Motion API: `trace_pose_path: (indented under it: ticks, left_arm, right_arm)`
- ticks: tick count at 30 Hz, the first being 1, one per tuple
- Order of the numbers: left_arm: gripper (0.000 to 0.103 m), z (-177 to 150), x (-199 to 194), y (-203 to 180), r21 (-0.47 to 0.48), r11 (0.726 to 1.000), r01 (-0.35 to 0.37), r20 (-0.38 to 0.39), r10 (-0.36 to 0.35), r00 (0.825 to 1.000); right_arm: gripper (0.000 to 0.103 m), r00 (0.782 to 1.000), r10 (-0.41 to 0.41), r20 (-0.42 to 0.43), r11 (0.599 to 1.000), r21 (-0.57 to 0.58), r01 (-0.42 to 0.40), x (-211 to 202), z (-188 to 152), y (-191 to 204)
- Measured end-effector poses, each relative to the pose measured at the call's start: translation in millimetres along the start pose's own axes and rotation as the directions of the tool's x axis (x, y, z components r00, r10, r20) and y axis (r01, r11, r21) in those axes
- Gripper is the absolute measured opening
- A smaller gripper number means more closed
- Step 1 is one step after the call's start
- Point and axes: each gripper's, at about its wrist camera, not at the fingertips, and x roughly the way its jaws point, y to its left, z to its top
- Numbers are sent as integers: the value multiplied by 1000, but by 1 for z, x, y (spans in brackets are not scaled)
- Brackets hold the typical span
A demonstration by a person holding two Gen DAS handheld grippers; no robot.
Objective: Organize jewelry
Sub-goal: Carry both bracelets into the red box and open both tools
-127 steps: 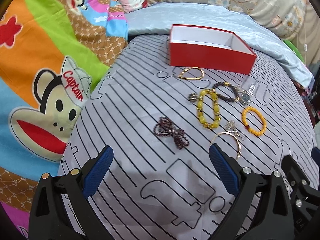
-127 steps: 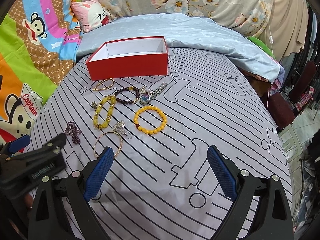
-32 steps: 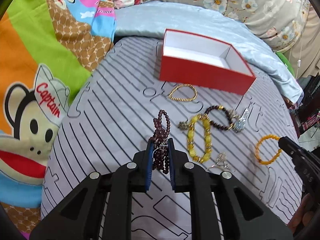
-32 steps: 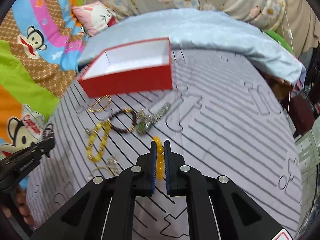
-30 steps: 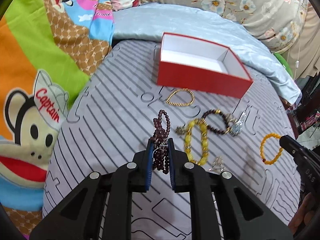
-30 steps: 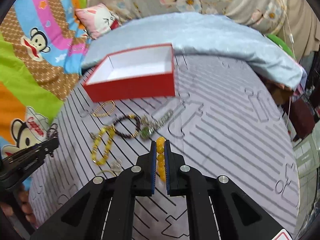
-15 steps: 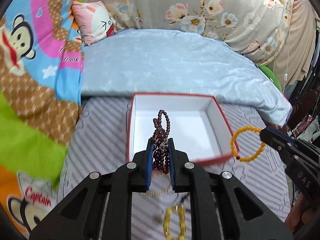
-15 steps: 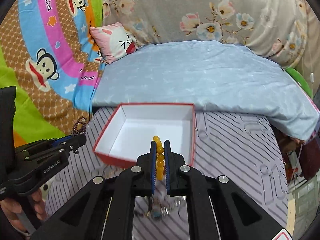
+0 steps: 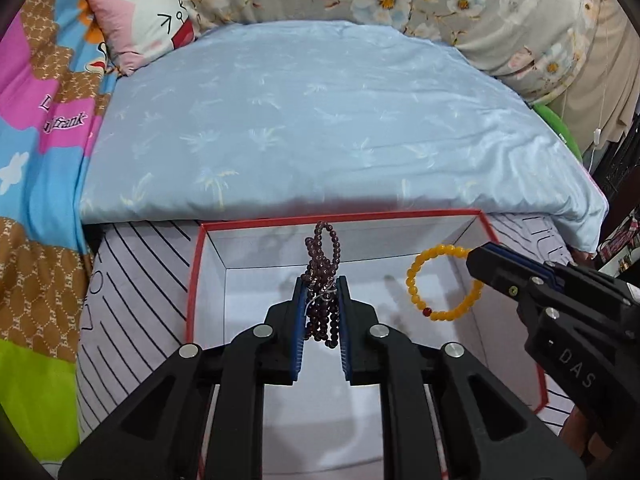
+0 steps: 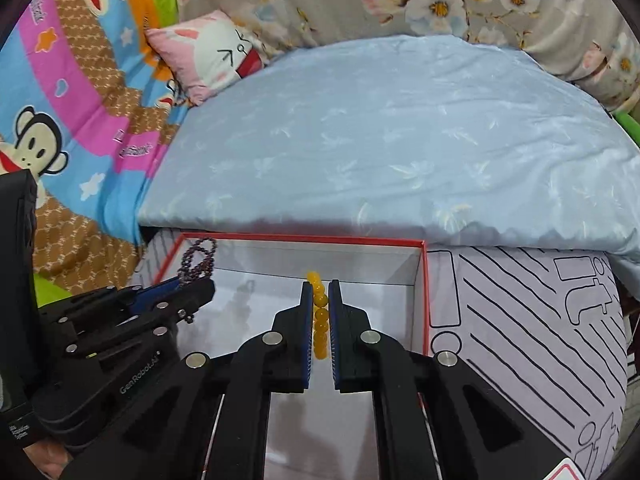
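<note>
Left jaws: the left gripper [image 9: 320, 300] is clamped narrow on a dark purple bead bracelet [image 9: 322, 264], whose loops stick out past the tips and hang between the blue pads.
Right jaws: the right gripper [image 10: 320, 312] is pressed nearly together on a yellow bead bracelet [image 10: 319, 320]; in the left wrist view its ring [image 9: 444, 282] hangs free from the tip.
Below both jaws: the red box [image 9: 192, 280], open, white inside; both bracelets hang over its interior, not touching the floor of it as far as can be seen.
Between the 2 grippers: bare white box floor; they sit side by side, apart.
Beyond the box: a pale blue quilt [image 9: 320, 120], just past the far wall.
Under the box: a grey striped bed sheet [image 10: 520, 320].
Far left: a pink cat cushion [image 9: 148, 20] against cartoon-print bedding.
</note>
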Motion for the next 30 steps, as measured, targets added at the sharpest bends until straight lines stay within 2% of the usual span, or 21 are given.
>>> trace_pose_path:
  ticks: [4,6,7,8,9,13,18,21,24,30]
  left_arm:
    - [17,-2,17,4,-2,1000,-14,-20,14,1000]
    - [27,-2,19,5,-2,1000,-26,-18,26,1000]
    - [42,-2,18,5,-2,999,-42,-5,42,999]
    - [53,-3,15,5,-1,998,-55,12,55,998]
    - [56,-2,10,6,0,998,-67,30,67,997]
    - [66,-2,-18,10,-16,996,-92,95,93,991]
    - [70,-15,-62,18,-45,992,-115,150,120,981]
    - [71,-30,-85,27,-69,989,-128,154,138,978]
    - [71,-56,-107,36,-92,985,-148,144,160,977]
    - [72,-115,-132,37,-114,982,-152,97,163,982]
  right_arm:
    - [8,1000,-22,-17,1000,3,22,14,0,-4]
    - [16,999,-48,-11,999,-9,48,14,-1,-4]
    - [18,998,-64,-4,998,-19,64,12,-1,-3]
    - [25,997,-77,7,997,-25,78,9,-2,-3]
    - [32,996,-85,16,996,-29,85,5,-2,-3]
    - [40,993,-104,61,994,-40,106,-25,-10,1]
    - [49,986,-129,102,990,-41,134,-71,-35,5]
    - [52,985,-130,111,991,-24,133,-97,-58,6]
    - [54,981,-157,113,987,-18,160,-121,-88,7]
    - [55,985,-160,63,987,17,159,-150,-150,7]
